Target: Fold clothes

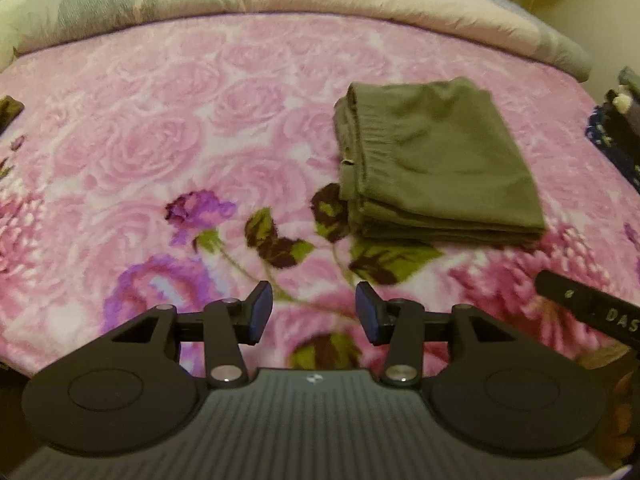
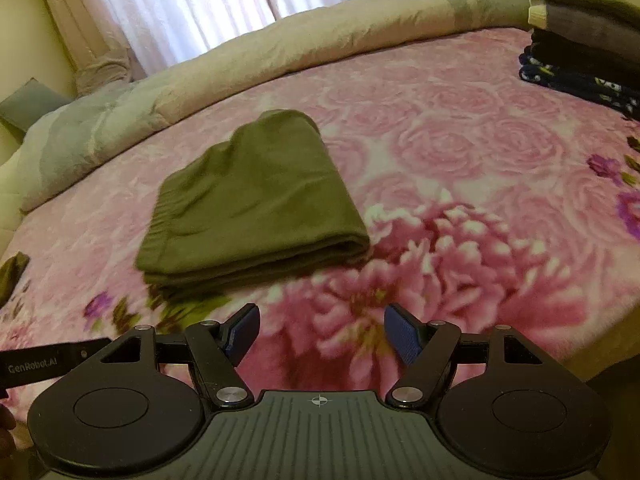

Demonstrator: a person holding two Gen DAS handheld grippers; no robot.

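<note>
The green clothes (image 1: 436, 160) lie folded flat on the pink blanket (image 1: 160, 140) — just ahead of both claws. Left claw (image 1: 314, 312) and right claw (image 2: 322, 334) are wide, holding nothing — folded pile (image 2: 588, 52) far right

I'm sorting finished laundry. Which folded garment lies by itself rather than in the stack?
The olive-green folded garment in the middle of the pink floral blanket. It lies alone, while the others sit piled in the stack of folded clothes at the bed's far right edge.
</note>
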